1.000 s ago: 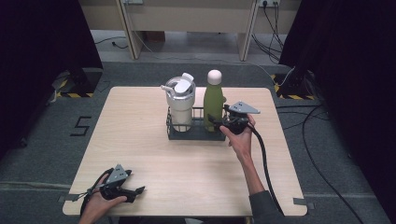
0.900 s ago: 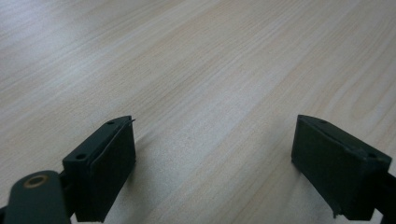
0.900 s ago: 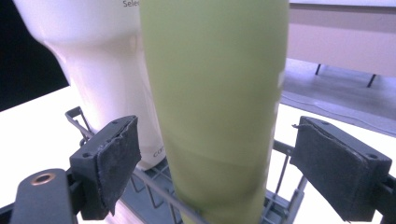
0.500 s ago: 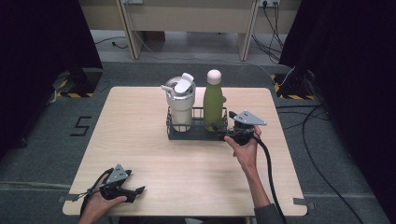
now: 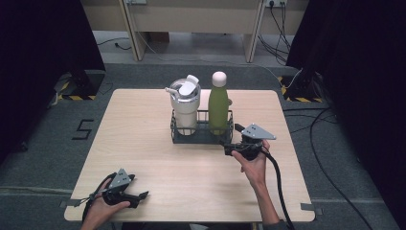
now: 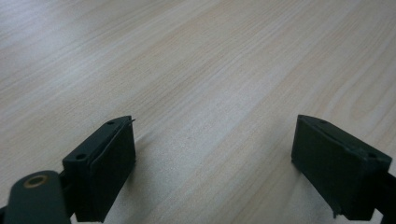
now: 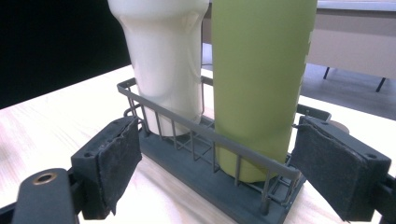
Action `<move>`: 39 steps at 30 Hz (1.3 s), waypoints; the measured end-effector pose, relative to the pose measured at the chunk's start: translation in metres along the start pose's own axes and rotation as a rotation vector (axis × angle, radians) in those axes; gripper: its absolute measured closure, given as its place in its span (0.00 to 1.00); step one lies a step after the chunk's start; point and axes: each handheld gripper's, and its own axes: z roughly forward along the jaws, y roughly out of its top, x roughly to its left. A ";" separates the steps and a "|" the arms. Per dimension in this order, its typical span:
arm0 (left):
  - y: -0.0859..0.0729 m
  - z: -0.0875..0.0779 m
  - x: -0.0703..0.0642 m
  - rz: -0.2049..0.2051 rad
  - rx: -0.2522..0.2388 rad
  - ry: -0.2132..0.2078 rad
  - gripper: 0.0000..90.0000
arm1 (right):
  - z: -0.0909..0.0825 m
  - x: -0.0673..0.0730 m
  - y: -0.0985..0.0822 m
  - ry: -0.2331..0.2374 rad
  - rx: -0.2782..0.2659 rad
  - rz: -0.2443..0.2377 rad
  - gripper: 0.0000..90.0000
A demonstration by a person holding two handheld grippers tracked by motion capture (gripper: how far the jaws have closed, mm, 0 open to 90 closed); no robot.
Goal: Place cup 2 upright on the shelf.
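Note:
A black wire basket [image 5: 201, 137] stands mid-table and holds a white lidded tumbler [image 5: 184, 104] on its left and a green bottle [image 5: 219, 109] with a pale cap on its right. My right gripper [image 5: 230, 147] sits just off the basket's near right corner, pointing at it. In the right gripper view its jaws stand apart with nothing between the pads [image 7: 120, 156]; the basket [image 7: 196, 135], tumbler [image 7: 163, 60] and bottle [image 7: 259, 79] rise just beyond. My left gripper [image 5: 140, 196] rests open at the table's near left corner, over bare wood [image 6: 210, 84].
The light wooden table [image 5: 143, 139] has free room left of and in front of the basket. A thick black cable [image 5: 277, 187] trails from the right gripper toward the near edge. Dark floor and curtains surround the table.
My right gripper has drawn back from beside the green bottle toward the near right, ending just off the basket's corner. The left gripper has stayed put.

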 end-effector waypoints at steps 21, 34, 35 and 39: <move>0.000 0.000 0.000 0.001 0.000 0.000 0.14 | -0.008 0.010 -0.008 0.026 0.014 0.000 0.17; 0.000 0.000 0.000 0.000 0.000 0.000 0.14 | -0.016 0.019 -0.009 0.053 0.003 -0.007 0.17; 0.000 0.000 0.000 0.000 0.000 0.000 0.14 | -0.016 0.019 -0.009 0.053 0.003 -0.007 0.17; 0.000 0.000 0.000 0.001 0.000 0.000 0.14 | -0.018 0.021 -0.011 0.051 0.008 -0.012 0.17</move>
